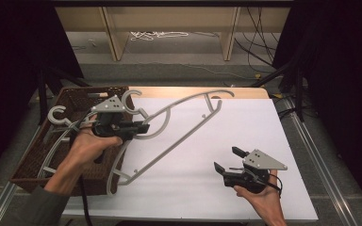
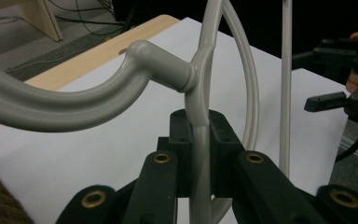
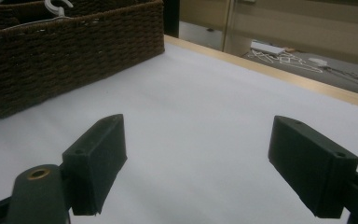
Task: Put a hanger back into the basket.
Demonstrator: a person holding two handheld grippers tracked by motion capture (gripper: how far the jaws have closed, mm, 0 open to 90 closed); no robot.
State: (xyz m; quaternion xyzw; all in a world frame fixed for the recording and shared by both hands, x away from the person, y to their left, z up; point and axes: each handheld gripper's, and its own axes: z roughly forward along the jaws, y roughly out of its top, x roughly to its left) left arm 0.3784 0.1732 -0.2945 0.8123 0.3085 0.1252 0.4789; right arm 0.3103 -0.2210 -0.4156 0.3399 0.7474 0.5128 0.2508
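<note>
A grey plastic hanger (image 1: 188, 133) slants across the white table top, its hook (image 1: 136, 109) near the basket corner. My left gripper (image 1: 143, 127) is shut on the hanger's thin neck just below the hook. In the left gripper view the black pads (image 2: 182, 140) squeeze that neck, and the hook (image 2: 158, 70) curves off to the left. At the front right, my right gripper (image 1: 228, 159) is open with nothing between its jaws. The right gripper view shows it (image 3: 198, 163) held wide apart above bare white table.
A dark brown wicker basket (image 1: 33, 160) stands at the table's left edge with more grey hangers (image 1: 56, 115) in it, and the right gripper view shows it (image 3: 74, 51) too. The white sheet (image 1: 245, 122) covers the table. Wooden furniture legs and cables stand beyond the far edge.
</note>
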